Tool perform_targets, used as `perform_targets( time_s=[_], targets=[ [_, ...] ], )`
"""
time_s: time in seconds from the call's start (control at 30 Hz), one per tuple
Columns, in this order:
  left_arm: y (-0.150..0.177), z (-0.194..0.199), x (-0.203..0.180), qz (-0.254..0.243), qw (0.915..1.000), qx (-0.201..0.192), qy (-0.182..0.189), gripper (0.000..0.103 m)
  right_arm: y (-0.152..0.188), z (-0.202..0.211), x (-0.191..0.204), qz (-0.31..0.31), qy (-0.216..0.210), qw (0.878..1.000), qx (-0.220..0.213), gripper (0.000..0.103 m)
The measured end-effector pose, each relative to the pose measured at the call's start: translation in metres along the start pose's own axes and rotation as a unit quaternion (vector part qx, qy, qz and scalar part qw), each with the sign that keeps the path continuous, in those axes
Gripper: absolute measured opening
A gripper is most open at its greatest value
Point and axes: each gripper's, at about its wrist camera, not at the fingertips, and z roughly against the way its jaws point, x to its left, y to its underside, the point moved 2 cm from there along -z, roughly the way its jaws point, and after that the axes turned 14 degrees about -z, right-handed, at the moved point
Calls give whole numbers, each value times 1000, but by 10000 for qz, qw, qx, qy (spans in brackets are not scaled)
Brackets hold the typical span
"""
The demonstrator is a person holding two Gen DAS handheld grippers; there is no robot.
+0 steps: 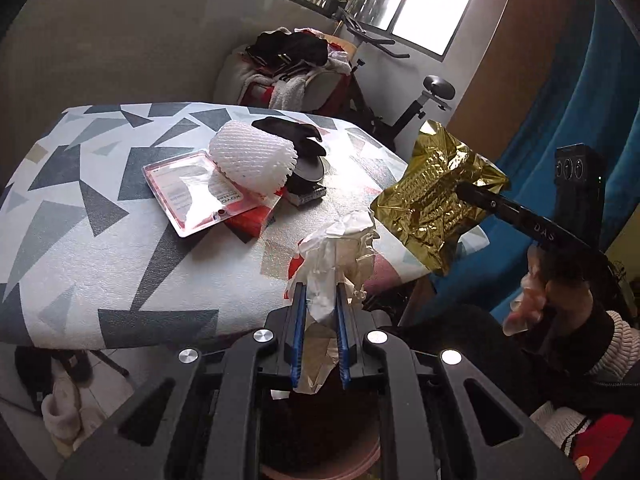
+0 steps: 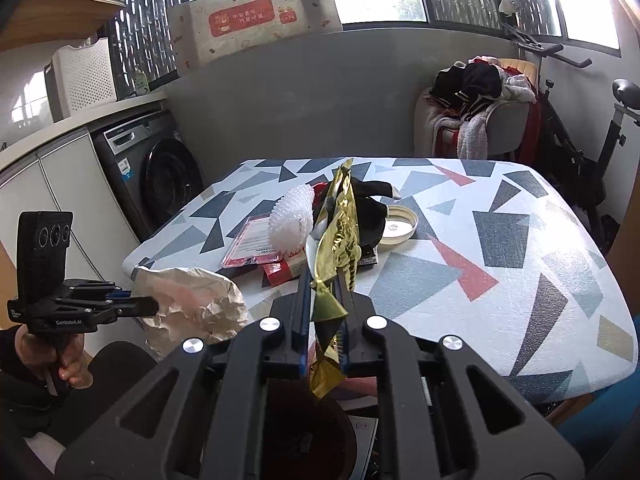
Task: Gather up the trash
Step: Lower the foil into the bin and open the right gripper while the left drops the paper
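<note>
My left gripper [image 1: 320, 286] is shut on a crumpled whitish paper wrapper [image 1: 340, 248], held off the table's near edge; the wrapper also shows in the right wrist view [image 2: 192, 300]. My right gripper [image 2: 326, 272] is shut on a gold foil wrapper [image 2: 340, 228], held upright over the near edge; from the left wrist view the foil [image 1: 436, 196] hangs in the air to the right. On the patterned table [image 1: 100, 240] lie a white foam fruit net [image 1: 252, 160], a clear red-edged blister pack [image 1: 192, 192], a red box [image 1: 252, 220] and black items [image 1: 304, 148].
A dark round bin [image 2: 304, 436] sits below the grippers, in front of the table. A jar lid [image 2: 398, 226] lies on the table. A washing machine [image 2: 156, 176] stands left, a chair piled with clothes [image 2: 480, 108] and an exercise bike [image 2: 592, 152] behind.
</note>
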Motion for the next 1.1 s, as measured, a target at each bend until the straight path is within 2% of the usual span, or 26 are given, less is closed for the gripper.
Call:
perform_targets(
  time_s=[0.2, 0.23, 0.27, 0.33, 0.43, 0.53, 0.8, 0.93, 1.1],
  targets=[
    [15, -21, -8, -119, 9994, 324, 78, 15, 5, 7, 1, -6, -22, 10000, 30, 15],
    [17, -24, -9, -112, 9992, 378, 63, 18, 6, 8, 1, -1, -42, 10000, 41, 14],
    [19, -28, -8, -84, 9990, 428, 86, 24, 7, 8, 2, 4, -60, 10000, 53, 14],
    [22, -33, -6, -6, 9991, 427, 84, 57, 8, 8, 1, 3, -84, 9999, 91, 15],
    [24, -32, -3, 145, 9992, 349, 105, 65, 11, 7, 1, -2, -174, 9997, 180, 15],
    [25, -25, 1, 199, 9995, 243, -82, 75, 18, 5, 5, -10, -515, 9977, 437, 15],
    [28, -10, 11, 216, 9989, 43, -406, 88, 51, -3, 21, 197, -926, 9889, 1144, 15],
    [33, -7, 8, -79, 9974, 89, -713, 96, 74, -21, 24, 267, -892, 9820, 1643, 15],
    [36, -6, 5, -252, 9955, 47, -913, 97, 98, -43, 25, 305, -851, 9741, 2071, 15]
  ],
)
